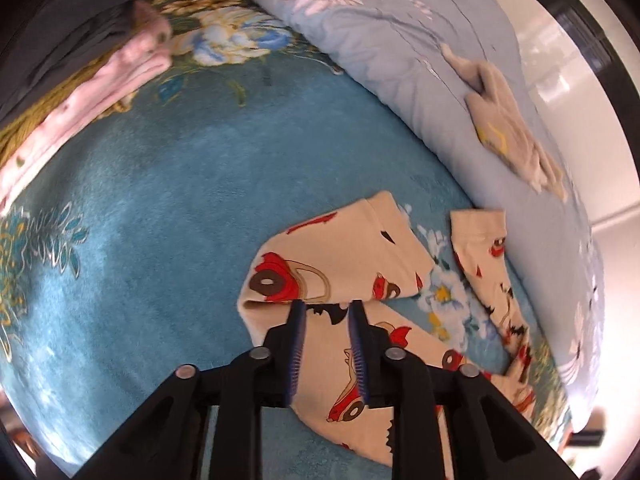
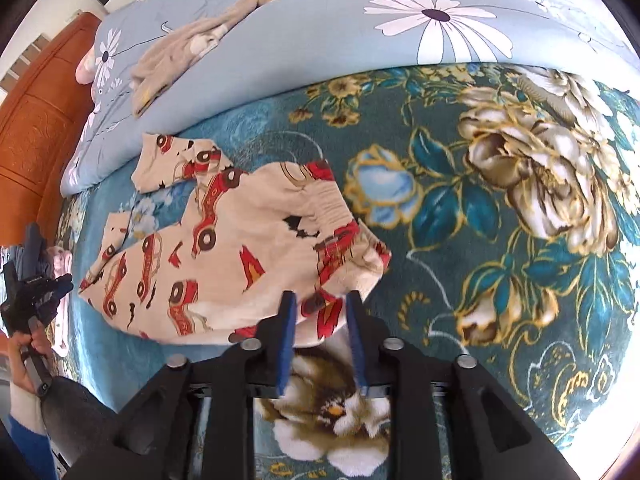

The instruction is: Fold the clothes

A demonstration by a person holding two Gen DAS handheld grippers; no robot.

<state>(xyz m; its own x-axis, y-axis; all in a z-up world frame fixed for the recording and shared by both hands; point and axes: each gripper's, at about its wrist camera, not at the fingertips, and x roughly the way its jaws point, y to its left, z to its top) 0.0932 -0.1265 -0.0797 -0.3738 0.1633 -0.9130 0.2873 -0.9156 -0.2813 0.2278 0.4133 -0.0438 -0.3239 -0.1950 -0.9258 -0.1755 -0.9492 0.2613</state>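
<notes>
Car-print pants [image 2: 224, 256] lie mid-frame on the teal floral bed [image 2: 500, 240]. Left gripper [image 1: 327, 312] and right gripper [image 2: 320, 304] hover with jaws parted, gripping nothing — a pinch could bunch the floppy waistband or catch one layer.

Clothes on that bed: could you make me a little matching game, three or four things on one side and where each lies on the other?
Things:
1. car-print pants
2. beige garment
3. pink garment
4. headboard

Places:
A. on the pale blue daisy quilt
B. spread on the teal flowered blanket, in front of both grippers
C. folded at the blanket's far edge
D. orange wood, at the bed's end

Pairs: 1-B, 2-A, 3-C, 4-D
</notes>
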